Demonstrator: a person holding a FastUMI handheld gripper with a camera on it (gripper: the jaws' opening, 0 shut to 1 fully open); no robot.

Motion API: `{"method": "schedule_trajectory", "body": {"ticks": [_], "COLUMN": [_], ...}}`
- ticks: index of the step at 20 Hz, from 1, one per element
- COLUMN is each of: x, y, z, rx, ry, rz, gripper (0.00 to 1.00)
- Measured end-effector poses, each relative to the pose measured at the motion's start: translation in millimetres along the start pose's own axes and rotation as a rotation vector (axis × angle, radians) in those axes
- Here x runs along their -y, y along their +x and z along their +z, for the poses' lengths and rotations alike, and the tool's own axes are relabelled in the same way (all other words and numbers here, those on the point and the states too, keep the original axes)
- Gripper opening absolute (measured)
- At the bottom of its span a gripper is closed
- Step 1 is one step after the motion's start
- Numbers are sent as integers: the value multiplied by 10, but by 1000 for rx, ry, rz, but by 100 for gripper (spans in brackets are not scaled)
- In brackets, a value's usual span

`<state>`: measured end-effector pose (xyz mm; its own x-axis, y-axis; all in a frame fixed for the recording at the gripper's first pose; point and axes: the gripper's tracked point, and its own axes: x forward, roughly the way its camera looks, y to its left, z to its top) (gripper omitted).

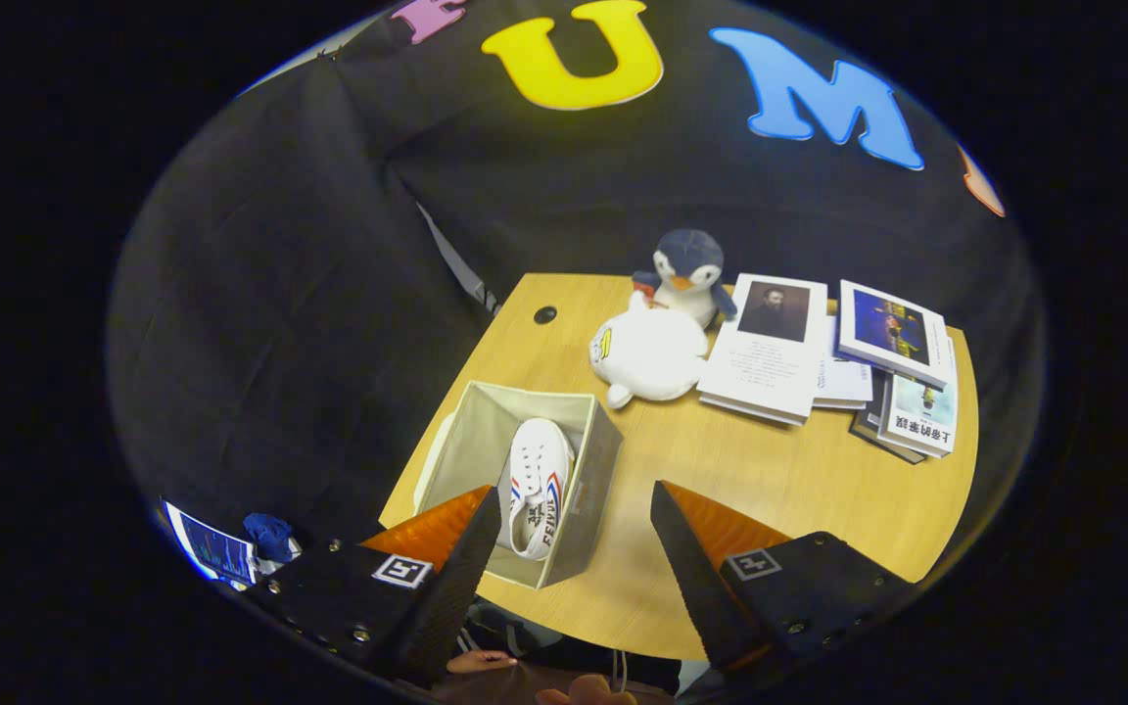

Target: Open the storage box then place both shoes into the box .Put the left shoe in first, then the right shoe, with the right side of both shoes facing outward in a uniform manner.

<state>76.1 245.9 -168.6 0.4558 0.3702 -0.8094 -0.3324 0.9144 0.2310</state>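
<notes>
Looking down from well above the bench [799, 490]. Tool [574, 504] spread wide with nothing between the fingers, just hanging in the air over the front of the bench.

Storage box [588, 470] open, sitting near the bench's front left corner, just ahead of the left finger. One white shoe [537, 480] with red and blue side stripes already inside, lying on its side against the right wall. Heel end partly covered by the left fingertip, so hard to say how deep in there. Rest of the box interior half blocked by that same finger; no telling what else is down there.

Beyond the box: white plush toy [650, 354] on its back, touching a penguin plush [686, 274] behind it. Something small and reddish tucked beside the penguin, too hidden to name. Right of them a loose pile of books [828, 357], overlapping, lower ones mostly buried.

Below the bench edge, a hand [481, 662] peeking between the fingers, mostly cut off.
</notes>
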Motion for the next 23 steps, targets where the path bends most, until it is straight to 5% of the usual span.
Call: {"method": "schedule_trajectory", "body": {"ticks": [8, 14, 23], "x": [585, 646, 758], "y": [-1500, -2257, -2390], "z": [510, 536, 315], "rx": [607, 902, 922], "ry": [-10, -55, -93], "rz": [-215, -310, -374], "gripper": [93, 93, 93]}}
